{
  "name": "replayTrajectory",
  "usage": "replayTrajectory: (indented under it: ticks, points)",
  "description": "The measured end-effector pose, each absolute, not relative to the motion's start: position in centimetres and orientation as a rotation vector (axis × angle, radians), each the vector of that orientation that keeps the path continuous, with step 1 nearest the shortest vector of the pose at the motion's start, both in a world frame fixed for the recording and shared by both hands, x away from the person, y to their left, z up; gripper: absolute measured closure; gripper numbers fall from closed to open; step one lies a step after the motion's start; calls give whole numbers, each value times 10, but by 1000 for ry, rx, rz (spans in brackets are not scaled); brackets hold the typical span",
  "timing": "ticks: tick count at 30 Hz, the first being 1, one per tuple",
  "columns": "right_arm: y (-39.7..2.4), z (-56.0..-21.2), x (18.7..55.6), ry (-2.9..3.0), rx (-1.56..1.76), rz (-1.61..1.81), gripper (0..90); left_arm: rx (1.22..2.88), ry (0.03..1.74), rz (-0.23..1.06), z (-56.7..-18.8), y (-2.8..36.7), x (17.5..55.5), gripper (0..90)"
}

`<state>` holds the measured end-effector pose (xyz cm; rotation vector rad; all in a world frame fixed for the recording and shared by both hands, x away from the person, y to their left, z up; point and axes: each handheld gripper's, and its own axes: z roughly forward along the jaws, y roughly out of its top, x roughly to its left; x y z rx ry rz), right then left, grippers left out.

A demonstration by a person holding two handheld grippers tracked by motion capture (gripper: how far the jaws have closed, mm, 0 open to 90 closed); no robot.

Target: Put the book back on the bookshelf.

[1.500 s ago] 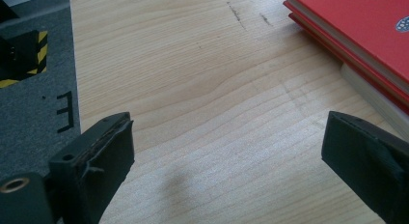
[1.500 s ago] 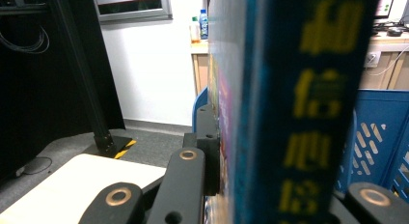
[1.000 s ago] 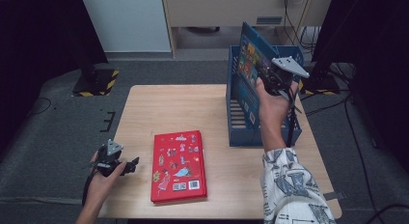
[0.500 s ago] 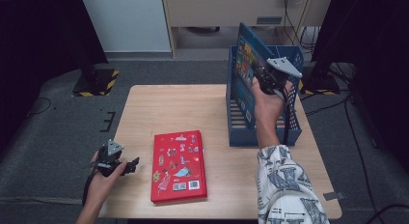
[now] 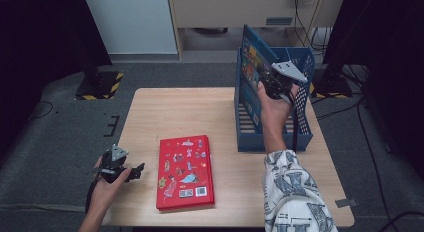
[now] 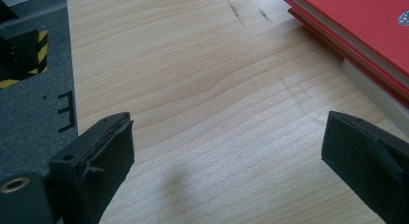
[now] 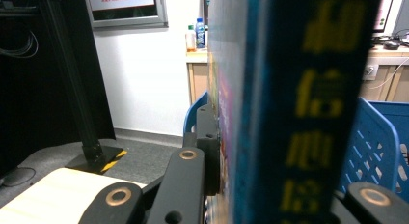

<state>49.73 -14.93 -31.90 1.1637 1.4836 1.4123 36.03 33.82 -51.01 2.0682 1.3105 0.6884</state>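
A blue picture book (image 5: pixel 251 67) stands upright at the left wall of the blue basket (image 5: pixel 300 137), and my right gripper (image 5: pixel 268 83) is shut on its edge. In the right gripper view the book's spine (image 7: pixel 299 113) runs between the jaws of the right gripper (image 7: pixel 284 185). A red book (image 5: pixel 186 164) lies flat on the table's front middle, on top of other books (image 6: pixel 366 89). My left gripper (image 5: pixel 131 173) rests at the table's front left edge, left of the red book (image 6: pixel 357 35). The left gripper (image 6: pixel 231 161) is open over bare wood.
The wooden table (image 5: pixel 190 112) has free room between the red book and the basket. Dark stands with yellow-black striped feet (image 5: pixel 100 87) sit on the grey floor behind the table. A white cabinet and a desk are farther back.
My right hand has shifted slightly left with the blue book in the gripper. The left hand and the red book have not moved.
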Motion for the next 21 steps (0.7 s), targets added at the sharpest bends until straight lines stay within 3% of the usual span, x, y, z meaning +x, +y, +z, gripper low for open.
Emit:
replayTrajectory:
  ticks: [21]
  points:
    - [-148, -364, 506, 1517, 1224, 1371, 833, 2077, 1305, 686, -510, 337, 360, 38]
